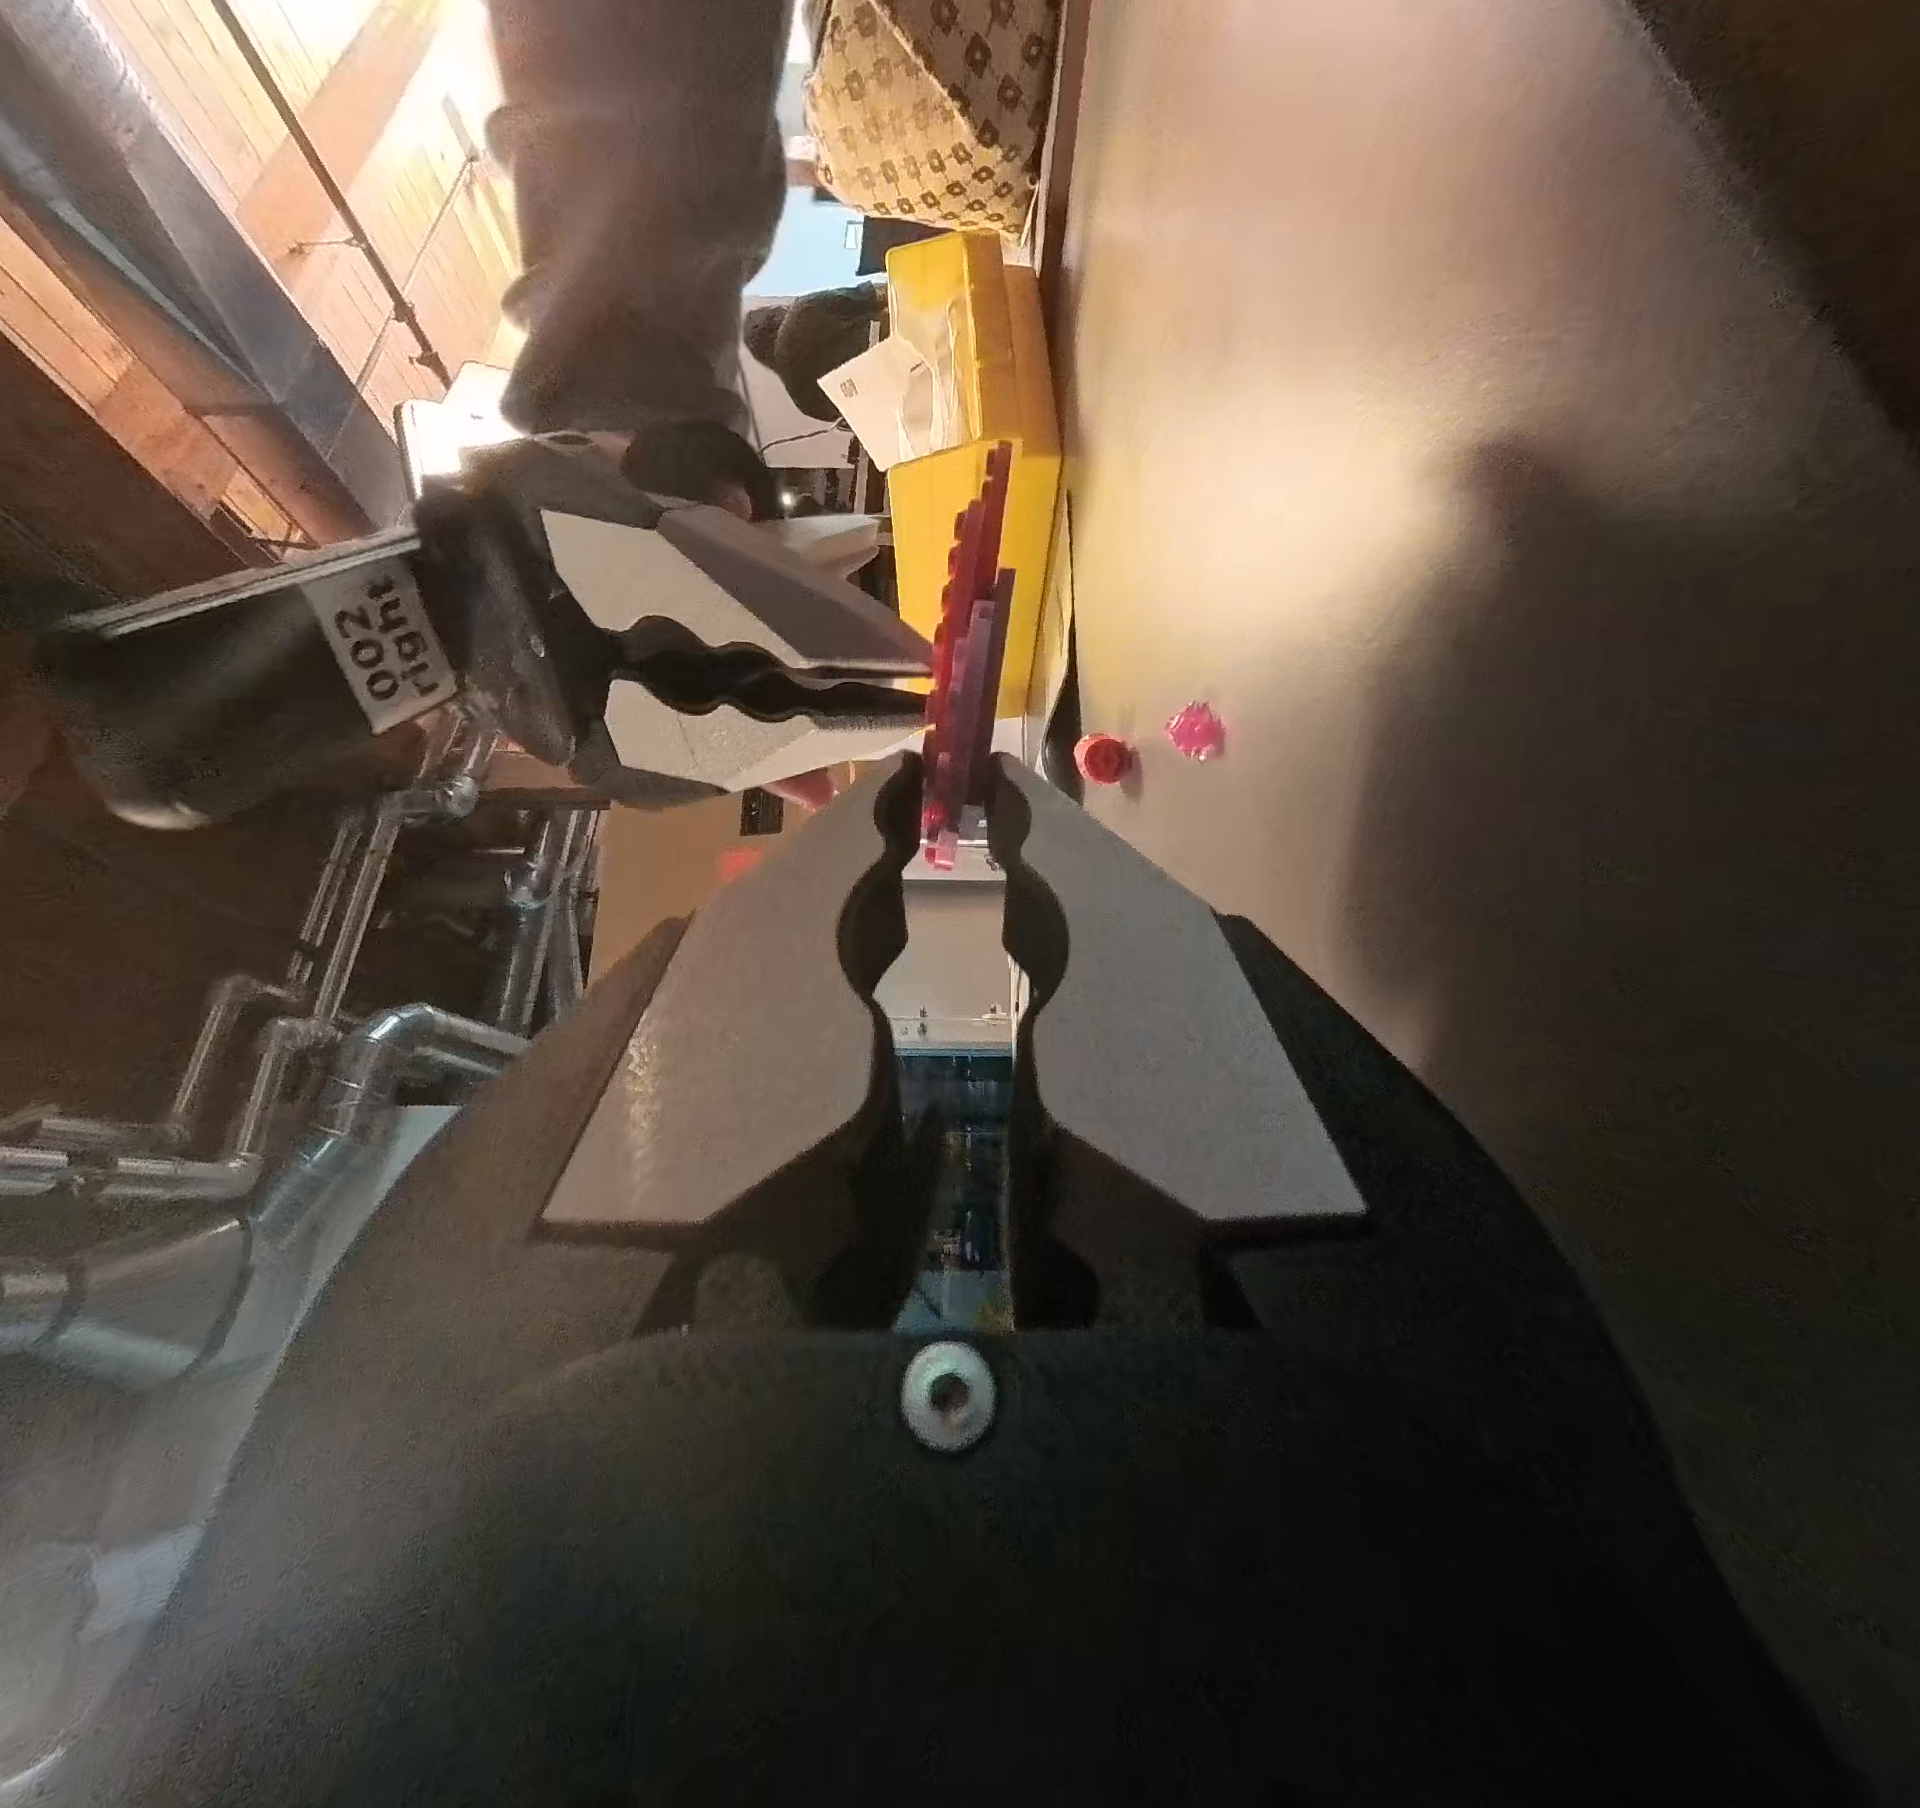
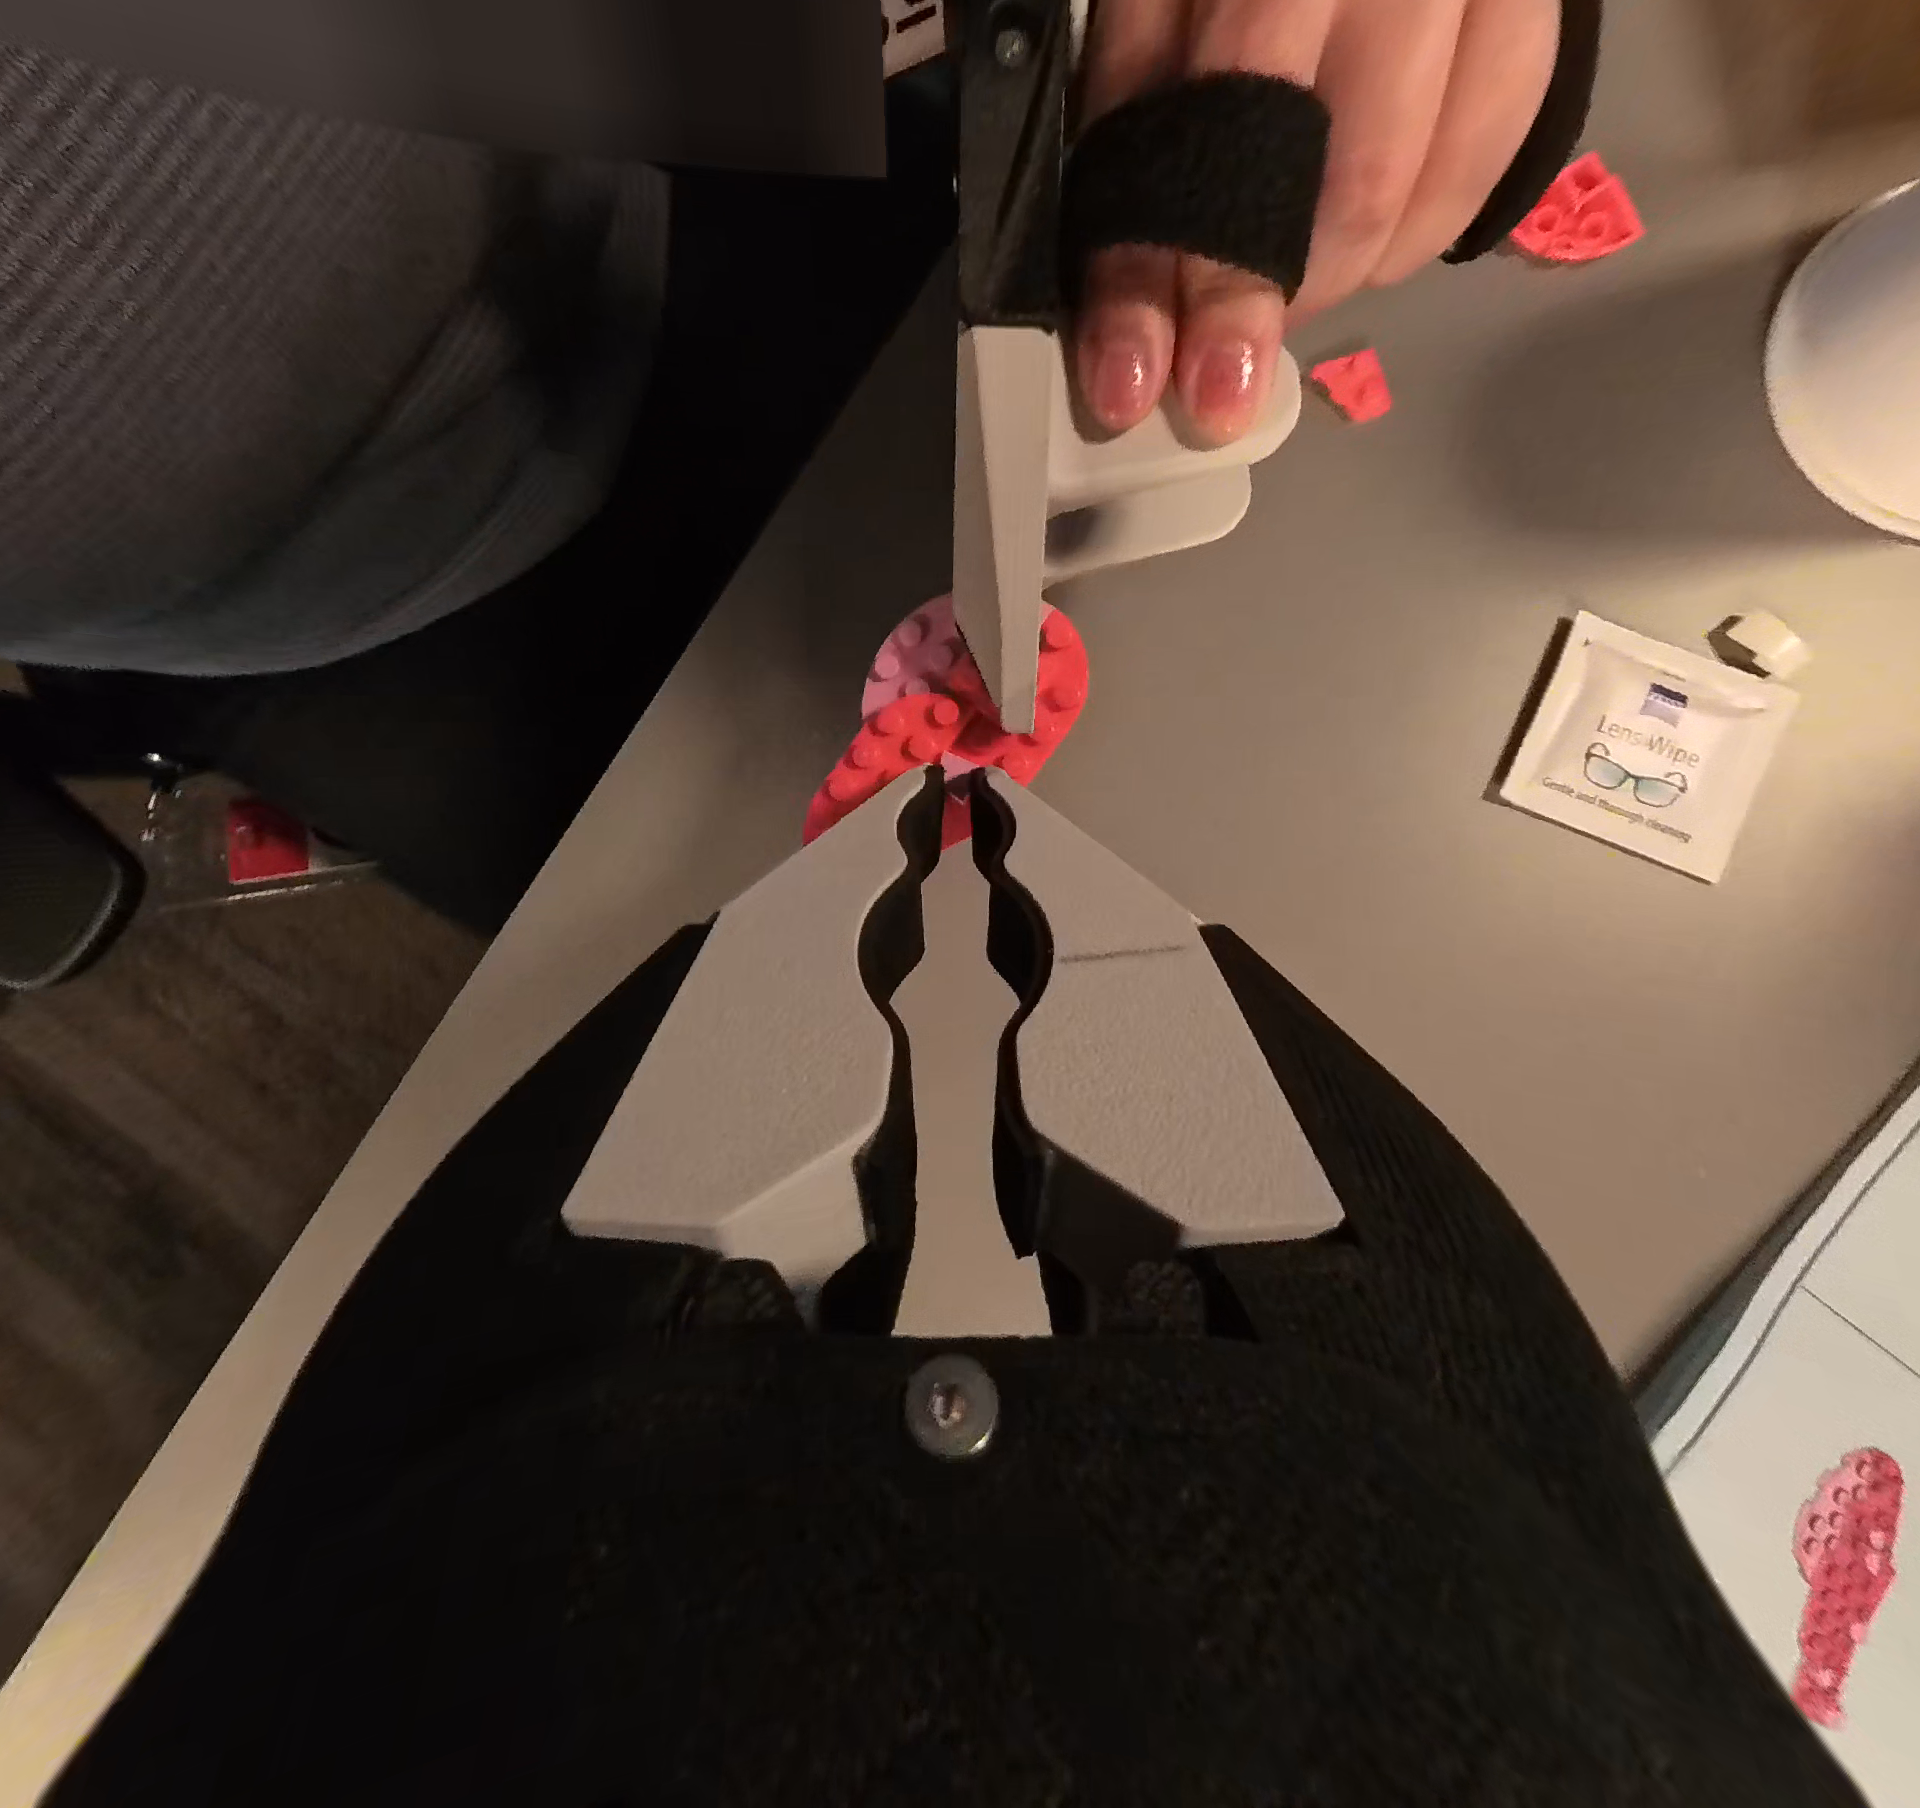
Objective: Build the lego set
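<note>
Just off the surface point(image 2: 1299, 823) near its edge, we are pinching a red and pink studded plate assembly point(image 2: 914, 719) between the left hand-held gripper point(image 1: 951, 792), closed across its thickness, and the right hand-held gripper point(image 2: 961, 787), whose nearly closed tips are nipping one edge. Because both holds are narrow, we are judging that any twist between them could pop the plates apart or let them slip over the edge onto the floor point(image 2: 208, 1083).

A grey table point(image 2: 1351, 927) stands over dark wood-look floor point(image 2: 208, 1083). Bright light pours through what may be a timber-framed window point(image 1: 312, 44); metal pipes point(image 1: 343, 1052) run beneath.
</note>
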Action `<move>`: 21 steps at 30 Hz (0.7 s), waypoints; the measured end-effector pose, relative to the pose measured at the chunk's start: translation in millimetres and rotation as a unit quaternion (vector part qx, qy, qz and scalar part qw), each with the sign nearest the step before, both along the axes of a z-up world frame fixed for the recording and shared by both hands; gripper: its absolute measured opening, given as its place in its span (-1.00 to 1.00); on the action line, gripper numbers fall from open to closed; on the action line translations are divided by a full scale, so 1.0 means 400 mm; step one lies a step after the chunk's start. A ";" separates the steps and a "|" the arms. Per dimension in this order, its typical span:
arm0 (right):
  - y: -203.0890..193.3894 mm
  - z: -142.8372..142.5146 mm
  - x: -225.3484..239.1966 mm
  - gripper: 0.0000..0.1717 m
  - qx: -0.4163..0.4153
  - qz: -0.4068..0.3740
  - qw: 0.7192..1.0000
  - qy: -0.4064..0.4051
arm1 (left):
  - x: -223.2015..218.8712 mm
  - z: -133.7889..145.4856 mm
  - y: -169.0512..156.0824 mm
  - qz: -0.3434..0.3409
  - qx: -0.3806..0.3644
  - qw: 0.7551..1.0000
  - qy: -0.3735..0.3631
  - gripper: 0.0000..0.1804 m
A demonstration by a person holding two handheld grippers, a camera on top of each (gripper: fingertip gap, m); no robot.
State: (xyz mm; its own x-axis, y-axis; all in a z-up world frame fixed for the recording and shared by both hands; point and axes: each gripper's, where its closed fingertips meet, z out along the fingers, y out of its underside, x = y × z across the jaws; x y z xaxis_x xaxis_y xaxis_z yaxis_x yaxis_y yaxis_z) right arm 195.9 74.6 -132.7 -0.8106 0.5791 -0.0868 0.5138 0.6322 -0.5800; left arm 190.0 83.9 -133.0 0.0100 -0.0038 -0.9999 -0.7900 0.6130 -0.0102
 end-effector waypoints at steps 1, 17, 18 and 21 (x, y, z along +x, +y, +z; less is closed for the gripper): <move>0.001 -0.001 0.000 -0.97 0.004 0.001 1.000 -0.004 | 0.000 0.000 0.001 0.001 0.001 1.000 0.001 -0.87; 0.024 0.014 -0.012 -0.86 0.013 -0.048 0.999 0.021 | -0.019 0.009 0.029 0.038 0.009 0.999 -0.009 -0.87; 0.025 0.016 -0.013 -0.84 0.013 -0.052 0.998 0.026 | -0.021 0.009 0.031 0.039 0.008 0.999 -0.010 -0.87; 0.031 0.020 -0.015 -0.79 0.013 -0.066 0.997 0.044 | -0.023 0.007 0.035 0.044 0.006 0.999 -0.010 -0.87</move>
